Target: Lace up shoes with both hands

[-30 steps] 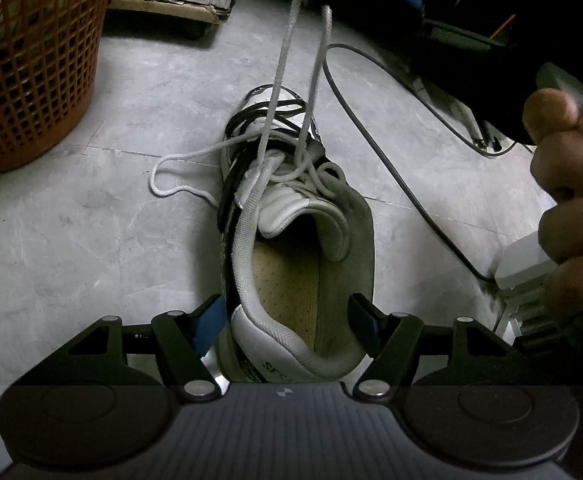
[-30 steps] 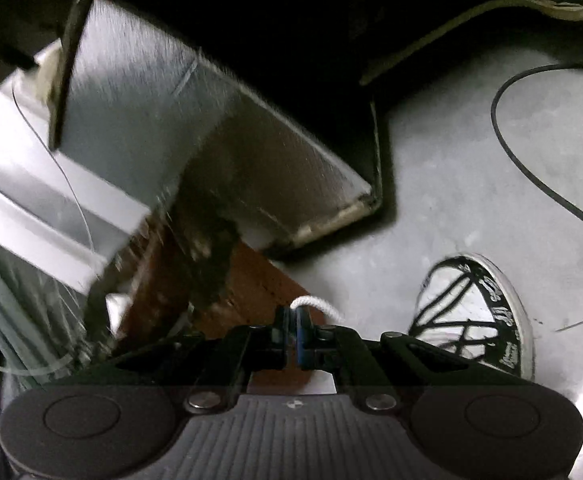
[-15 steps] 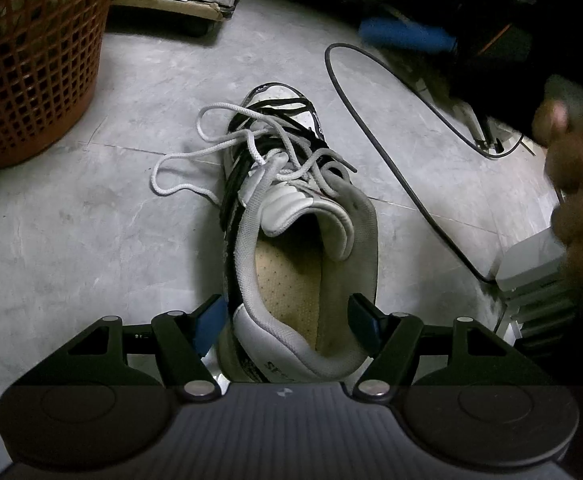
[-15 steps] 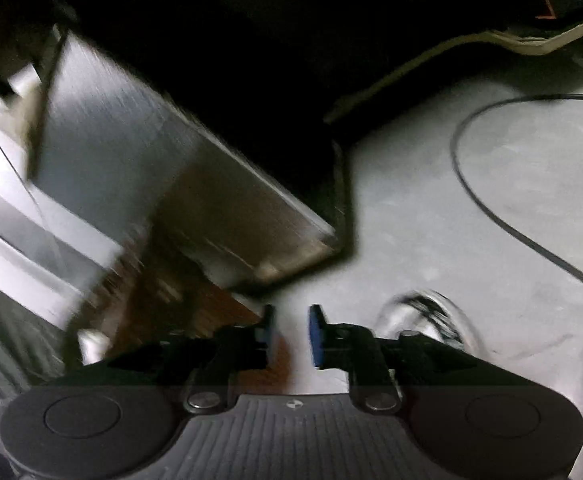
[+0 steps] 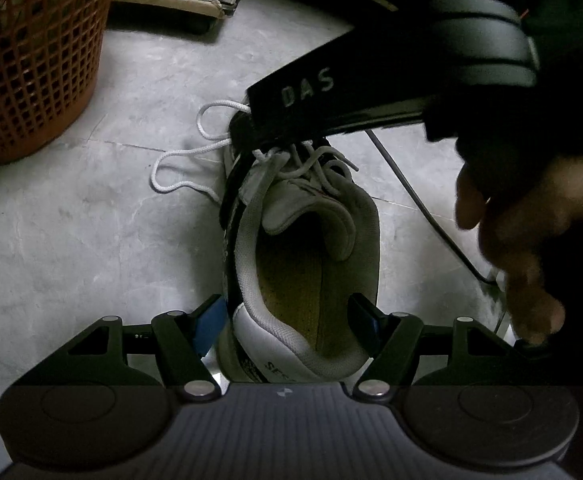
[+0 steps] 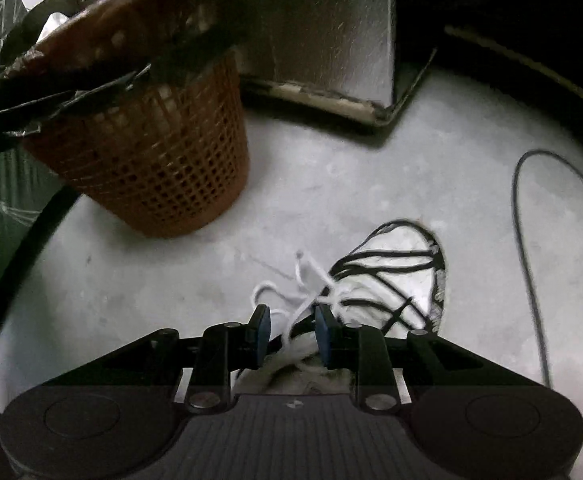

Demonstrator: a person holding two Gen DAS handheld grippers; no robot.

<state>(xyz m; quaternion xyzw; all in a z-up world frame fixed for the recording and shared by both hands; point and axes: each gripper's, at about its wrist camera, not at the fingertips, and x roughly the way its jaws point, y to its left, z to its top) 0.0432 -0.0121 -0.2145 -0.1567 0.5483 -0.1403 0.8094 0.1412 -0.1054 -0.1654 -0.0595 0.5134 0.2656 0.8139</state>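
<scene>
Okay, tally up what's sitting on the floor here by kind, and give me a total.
Shoe: 1
White shoelace: 1
Orange mesh basket: 1
Black cable: 1
Total: 4
</scene>
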